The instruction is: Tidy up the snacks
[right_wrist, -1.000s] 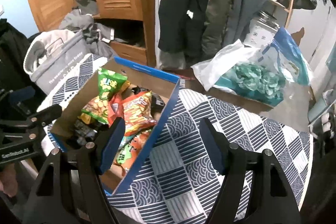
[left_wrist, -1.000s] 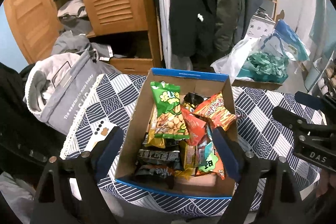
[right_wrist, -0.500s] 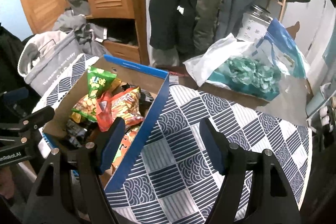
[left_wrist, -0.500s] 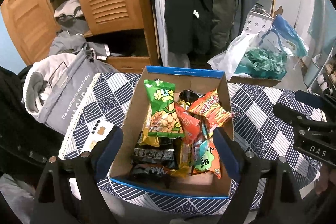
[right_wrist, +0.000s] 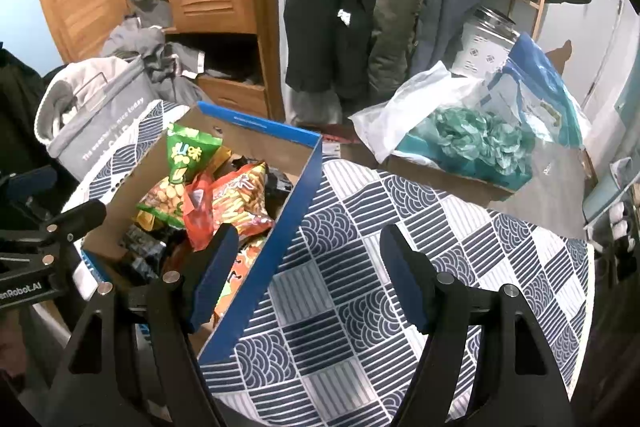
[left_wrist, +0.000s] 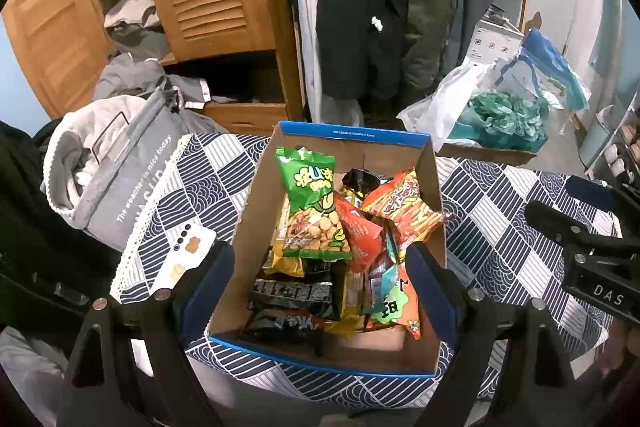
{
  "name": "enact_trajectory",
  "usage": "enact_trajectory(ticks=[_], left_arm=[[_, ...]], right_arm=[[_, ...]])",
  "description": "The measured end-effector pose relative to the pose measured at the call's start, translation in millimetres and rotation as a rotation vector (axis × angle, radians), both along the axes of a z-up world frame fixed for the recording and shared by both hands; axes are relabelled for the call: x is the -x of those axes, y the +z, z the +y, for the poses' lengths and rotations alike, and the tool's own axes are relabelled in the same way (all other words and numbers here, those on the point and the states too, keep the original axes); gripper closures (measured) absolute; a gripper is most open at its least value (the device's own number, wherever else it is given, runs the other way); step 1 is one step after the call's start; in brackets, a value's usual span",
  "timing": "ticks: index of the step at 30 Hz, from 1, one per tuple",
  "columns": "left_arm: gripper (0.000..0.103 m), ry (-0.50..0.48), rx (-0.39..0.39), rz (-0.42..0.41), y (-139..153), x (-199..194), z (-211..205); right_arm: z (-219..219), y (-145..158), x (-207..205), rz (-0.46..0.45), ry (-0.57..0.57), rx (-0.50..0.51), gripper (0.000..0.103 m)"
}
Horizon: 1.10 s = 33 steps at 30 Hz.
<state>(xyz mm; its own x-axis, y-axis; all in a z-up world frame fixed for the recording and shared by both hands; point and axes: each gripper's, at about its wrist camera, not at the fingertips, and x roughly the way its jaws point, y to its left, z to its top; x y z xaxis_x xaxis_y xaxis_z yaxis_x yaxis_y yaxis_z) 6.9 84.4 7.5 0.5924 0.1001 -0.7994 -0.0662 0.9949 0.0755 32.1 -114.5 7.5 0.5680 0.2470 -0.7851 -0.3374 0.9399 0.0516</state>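
Note:
A cardboard box with a blue rim point(left_wrist: 352, 137) point(right_wrist: 296, 211) stands on the patterned tablecloth, full of snack packets. A green peanut bag point(left_wrist: 312, 211) point(right_wrist: 180, 179) lies on top, beside an orange-red stick-snack bag point(left_wrist: 404, 211) point(right_wrist: 240, 203). Black packets point(left_wrist: 292, 293) lie at the near end. My left gripper point(left_wrist: 320, 287) hovers over the box's near half, open, its fingers spread about as wide as the box. My right gripper point(right_wrist: 310, 273) is open above the box's right wall, one finger over the snacks and one over the cloth. Neither holds anything.
A white phone point(left_wrist: 184, 255) lies on the cloth left of the box. A grey fabric laundry bag point(left_wrist: 116, 179) stands beyond the table's left edge. A plastic bag of teal stuffing point(right_wrist: 472, 143) sits behind the table. Bare tablecloth point(right_wrist: 400, 307) stretches right of the box.
The right gripper has drifted slightly, so the box sits a little further left in its view. The left gripper is almost still. Both openings and the snacks are unchanged.

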Motion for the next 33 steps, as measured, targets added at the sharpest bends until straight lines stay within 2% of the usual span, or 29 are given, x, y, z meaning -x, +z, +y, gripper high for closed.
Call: enact_trajectory(ticks=[33], left_arm=[[0.015, 0.001, 0.009, 0.005, 3.2, -1.2, -1.0]], right_arm=[[-2.9, -2.7, 2.1, 0.007, -0.003, -0.004, 0.031]])
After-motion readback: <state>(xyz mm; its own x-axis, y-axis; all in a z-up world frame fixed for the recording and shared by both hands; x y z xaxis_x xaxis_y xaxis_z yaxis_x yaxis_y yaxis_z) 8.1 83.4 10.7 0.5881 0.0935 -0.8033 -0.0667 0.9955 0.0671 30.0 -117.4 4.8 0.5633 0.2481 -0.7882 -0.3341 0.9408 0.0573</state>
